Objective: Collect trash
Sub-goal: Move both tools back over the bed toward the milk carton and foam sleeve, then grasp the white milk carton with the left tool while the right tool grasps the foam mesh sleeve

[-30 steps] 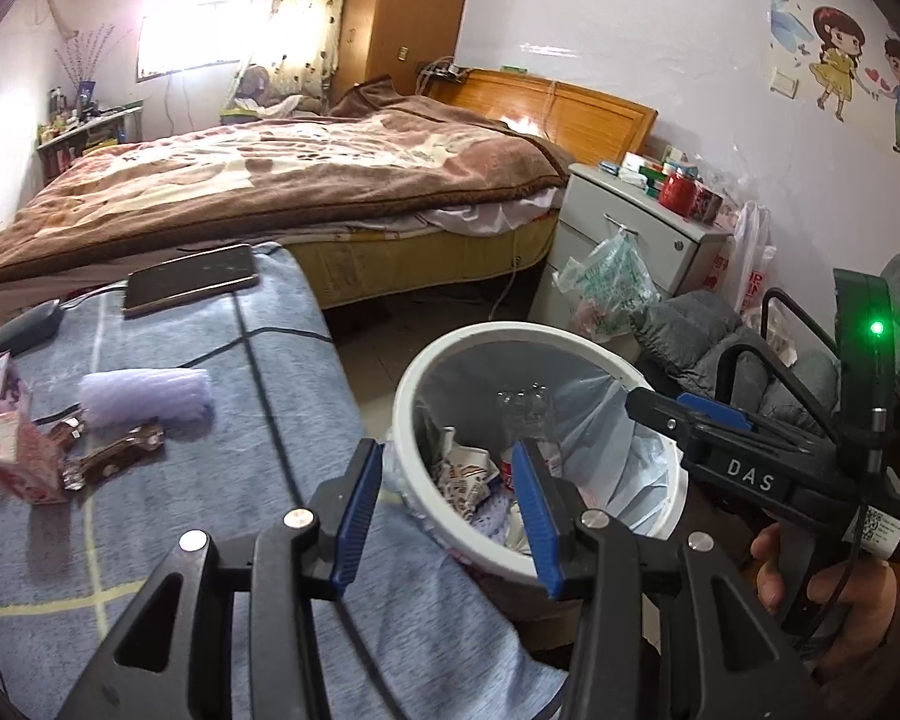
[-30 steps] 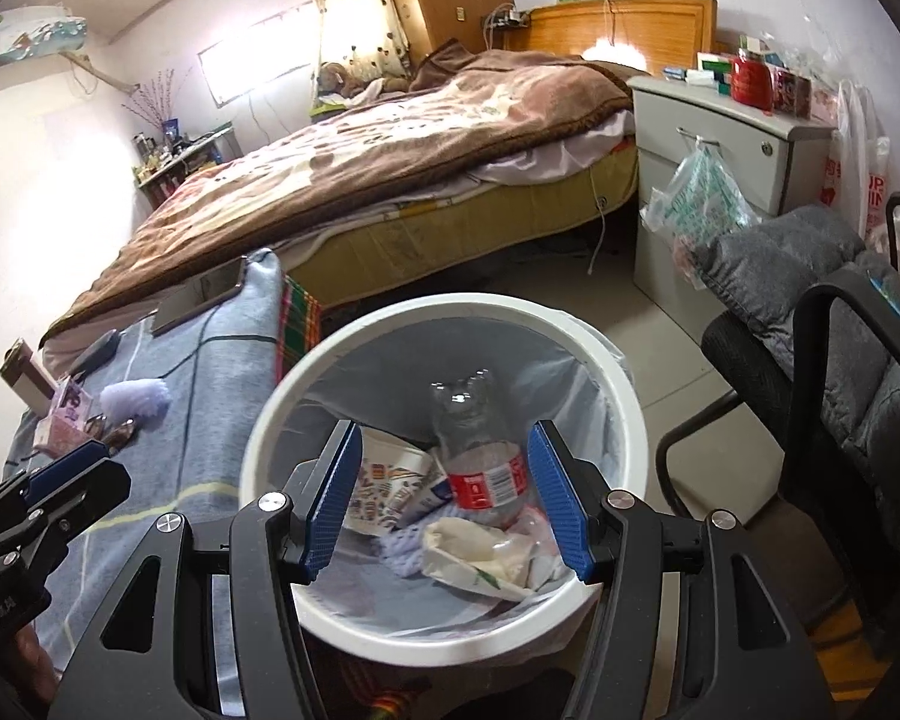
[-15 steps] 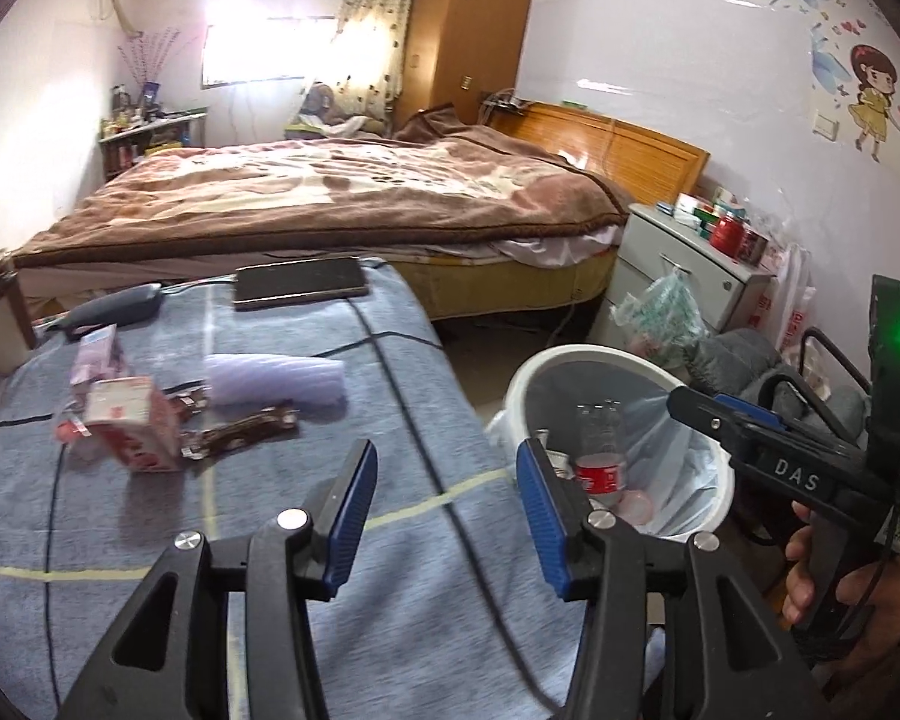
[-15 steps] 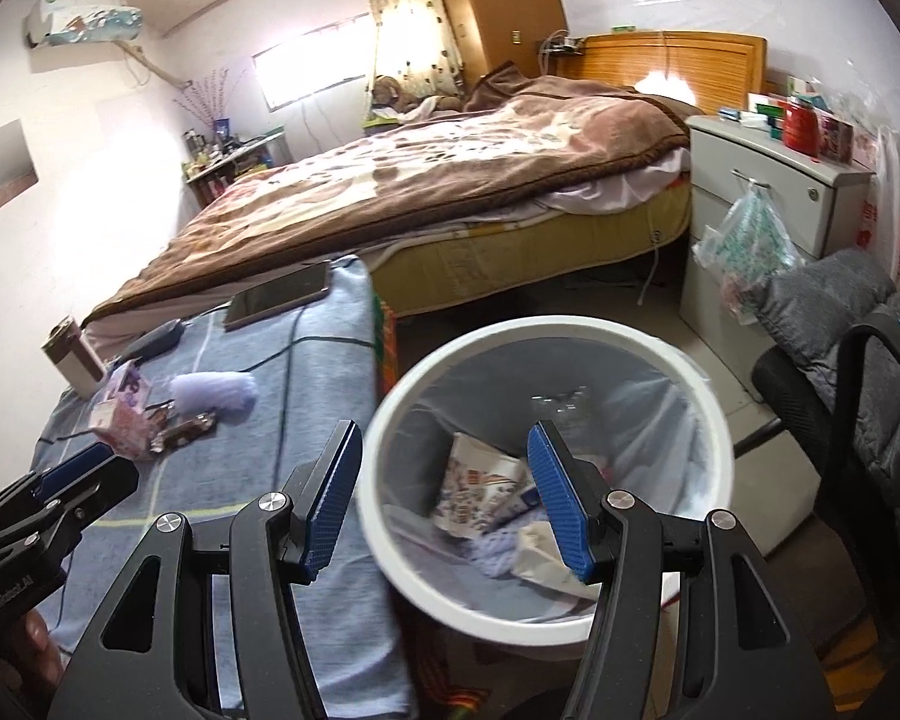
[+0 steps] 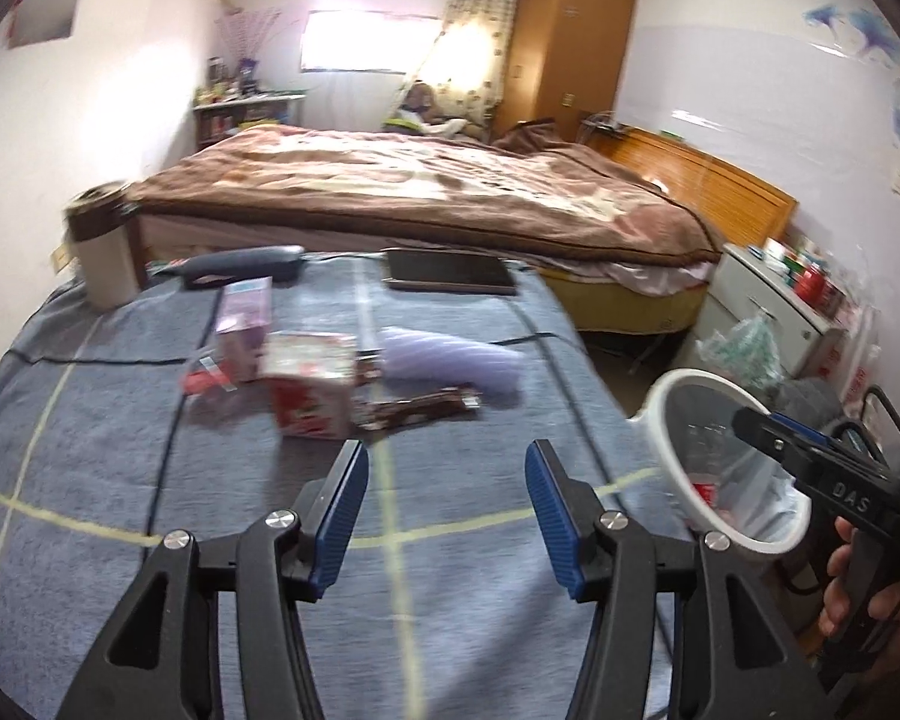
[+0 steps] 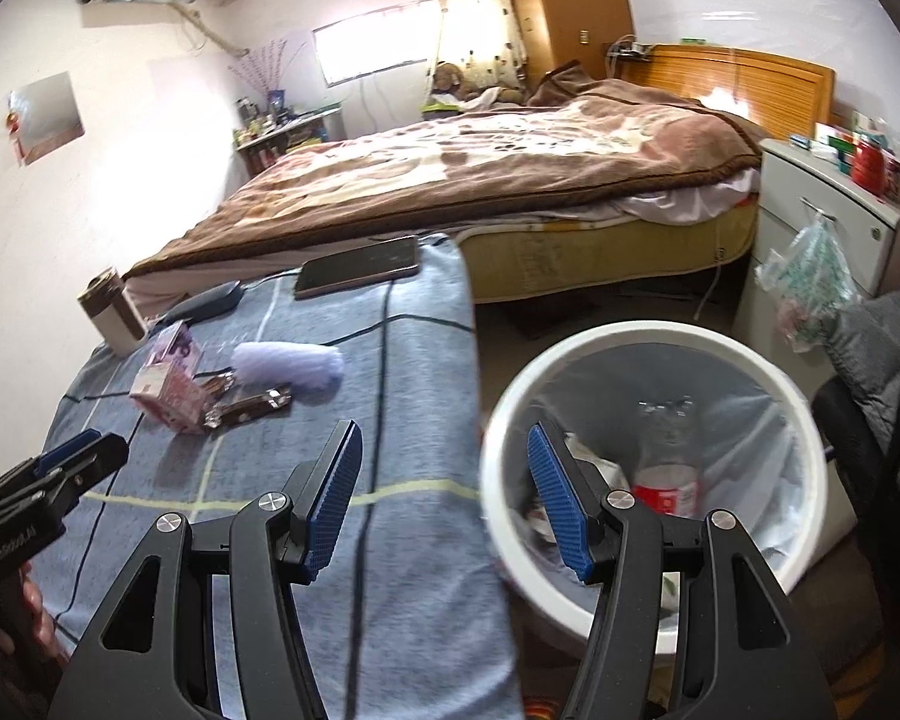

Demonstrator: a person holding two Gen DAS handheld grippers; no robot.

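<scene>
Blue-grey checked cloth [image 5: 120,480] bearing a red-and-white carton [image 5: 312,384] fronts the brown-blanketed bed [image 5: 426,192], with left gripper [image 5: 447,510] just widening, right gripper [image 6: 444,495] agape, both empty.

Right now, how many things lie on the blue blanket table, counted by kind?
Boxes: 2, pink box and red-white carton
Wrappers: 2, brown wrapper, lilac wrapper
Phone: 1
Dark case: 1
Cup: 1
Total: 7
</scene>
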